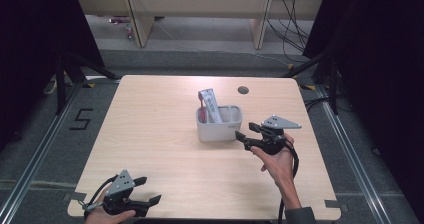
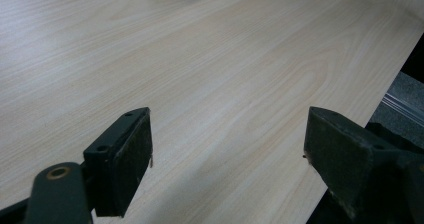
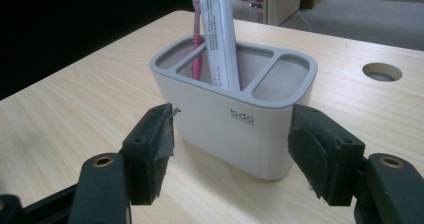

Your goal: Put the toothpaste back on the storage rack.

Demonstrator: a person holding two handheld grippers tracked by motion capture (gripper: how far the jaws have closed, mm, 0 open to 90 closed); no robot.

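A white holder with a grey rim (image 1: 219,126) stands right of the table's middle. In it a white toothpaste tube (image 1: 211,105) leans upright, and a pink toothbrush (image 1: 202,109) stands in the compartment beside it. My right gripper (image 1: 246,132) is just to the right of the holder, level with it and pointing at it. In the right gripper view the holder (image 3: 235,114) stands just beyond the open jaws, and the pads touch nothing. The tube (image 3: 220,39) and brush (image 3: 196,44) rise from its left part. My left gripper (image 1: 150,189) rests open near the front left corner, with bare wood between its jaws (image 2: 227,154).
The light wooden table (image 1: 160,134) has a round cable hole (image 1: 243,90) behind the holder. Its right edge runs close to the right hand, and its front edge close to the left hand. Dark floor with a painted 5 (image 1: 81,119) lies to the left.
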